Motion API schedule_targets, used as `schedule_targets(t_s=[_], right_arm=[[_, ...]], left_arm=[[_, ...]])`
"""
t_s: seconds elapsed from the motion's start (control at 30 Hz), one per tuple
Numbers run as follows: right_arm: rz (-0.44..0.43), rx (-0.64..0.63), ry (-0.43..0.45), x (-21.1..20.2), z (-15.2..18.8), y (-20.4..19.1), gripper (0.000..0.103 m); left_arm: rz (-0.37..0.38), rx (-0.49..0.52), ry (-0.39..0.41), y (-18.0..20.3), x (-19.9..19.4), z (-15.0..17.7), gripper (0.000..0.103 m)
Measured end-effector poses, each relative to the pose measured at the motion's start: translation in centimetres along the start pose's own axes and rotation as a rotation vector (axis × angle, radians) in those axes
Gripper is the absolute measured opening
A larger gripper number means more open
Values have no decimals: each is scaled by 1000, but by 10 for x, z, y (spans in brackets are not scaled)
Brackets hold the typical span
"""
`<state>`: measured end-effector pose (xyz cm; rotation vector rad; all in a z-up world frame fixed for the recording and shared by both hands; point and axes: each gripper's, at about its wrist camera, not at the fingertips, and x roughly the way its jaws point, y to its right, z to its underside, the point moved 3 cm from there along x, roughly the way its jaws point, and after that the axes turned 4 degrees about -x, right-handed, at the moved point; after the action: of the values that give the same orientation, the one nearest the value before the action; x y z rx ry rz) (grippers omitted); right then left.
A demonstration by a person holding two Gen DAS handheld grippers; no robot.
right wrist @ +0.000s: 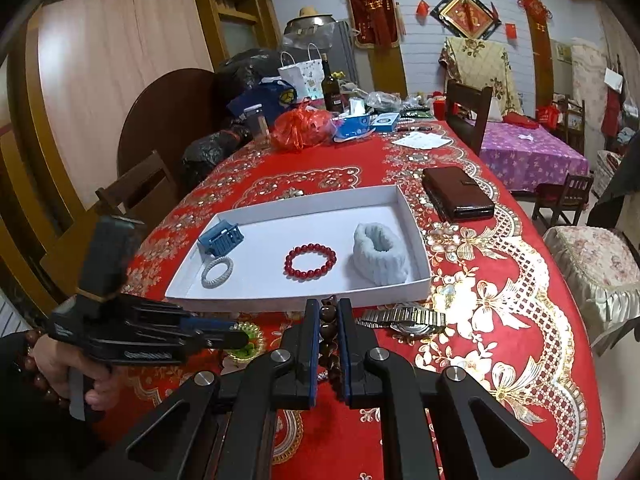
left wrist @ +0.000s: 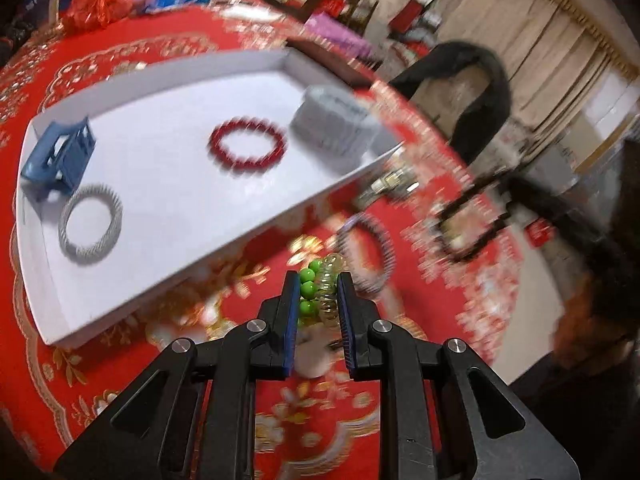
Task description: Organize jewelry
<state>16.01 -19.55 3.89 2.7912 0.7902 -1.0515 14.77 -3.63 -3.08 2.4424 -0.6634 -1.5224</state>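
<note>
While I hold over the surface [right wrist: 500,280]:
Left claw [left wrist: 318,292]: pinching green beads [left wrist: 308,289], clear coil [left wrist: 326,288].
Right claw [right wrist: 329,316]: clamped on brown beads [right wrist: 328,320].

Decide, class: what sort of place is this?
Probably a home dining room: a long table under a red patterned tablecloth, wooden chairs around it, red festive hangings on the wall.

Soft indoor light, motion-blurred left view, fisheye-warped dark edges.

A home dining room: red tablecloth [right wrist: 500,280], wooden chairs [right wrist: 468,116], festive wall hangings [right wrist: 370,8].
</note>
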Motion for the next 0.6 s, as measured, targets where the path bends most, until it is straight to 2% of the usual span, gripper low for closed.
schedule_targets(t_s=[0.07, 0.1, 0.23, 0.33, 0.4, 0.53, 0.6], right_arm=[[0, 3, -5, 2, 2, 1, 8], [0, 4, -8, 2, 2, 1, 8], [-2, 3, -6, 2, 2, 1, 8], [-5, 0, -9, 4, 3, 1, 8], [-7, 0, -9, 4, 3, 0, 8], [-7, 1, -12, 5, 3, 1, 8], [-8, 1, -12, 5, 4, 0, 8]], left_arm=[[-39, 3, -26, -4, 8, 4, 17], [-62, 16, -31, -4, 10, 6, 21], [-127, 89, -35, 0, 13, 11, 28], [-146, 154, -18, 8, 13, 14, 27], [-176, 212, 11, 14, 9, 16, 18], [-184, 258, 34, 21, 3, 14, 18], [-211, 270, 24, 20, 6, 15, 20]])
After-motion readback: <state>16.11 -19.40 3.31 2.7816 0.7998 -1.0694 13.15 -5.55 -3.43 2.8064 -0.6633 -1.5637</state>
